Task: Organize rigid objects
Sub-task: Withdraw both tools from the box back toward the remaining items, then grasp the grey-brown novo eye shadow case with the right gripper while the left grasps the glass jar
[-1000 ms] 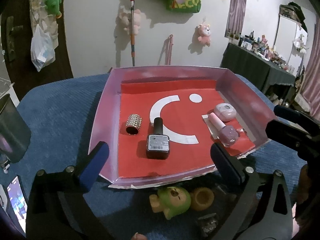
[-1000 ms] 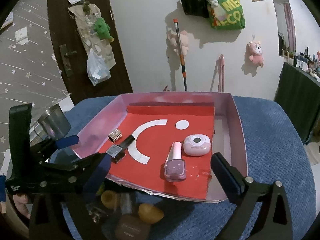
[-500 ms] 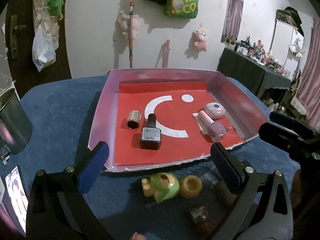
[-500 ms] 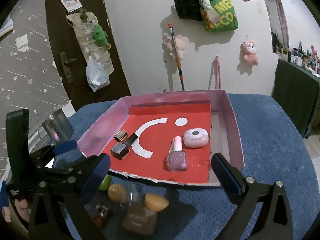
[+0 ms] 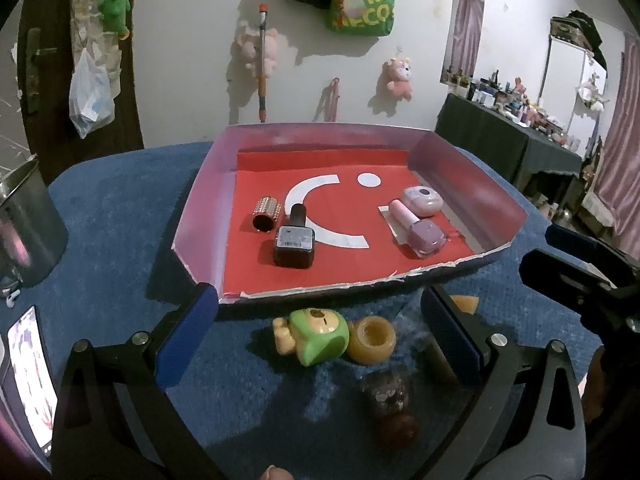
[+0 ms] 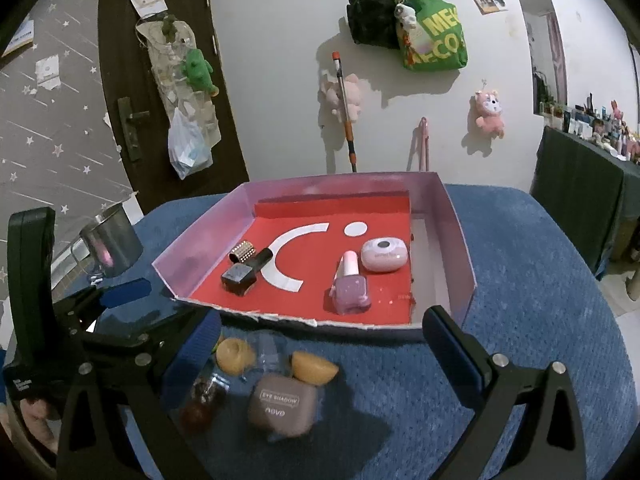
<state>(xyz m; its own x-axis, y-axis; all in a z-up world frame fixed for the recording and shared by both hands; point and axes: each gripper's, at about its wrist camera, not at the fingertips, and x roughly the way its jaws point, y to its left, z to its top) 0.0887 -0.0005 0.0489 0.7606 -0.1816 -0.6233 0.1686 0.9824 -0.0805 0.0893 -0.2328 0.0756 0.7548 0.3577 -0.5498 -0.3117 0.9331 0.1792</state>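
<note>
Seemingly flat, lilac polish bottle (image 6: 351,289), cap toward tray (image 6: 460,236) back; both grippers (image 5: 318,334) (image 6: 320,346) agape.

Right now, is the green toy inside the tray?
No. The green toy lies on the blue cloth just outside the tray's torn near edge, beside a yellow ring.

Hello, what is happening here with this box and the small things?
A person holds a tool in each hand, sorting small items into a pink box. Four items already lie inside, including a dark nail polish bottle. Both the left tool and right tool are open and empty, above a green toy and eyeshadow case outside.
</note>
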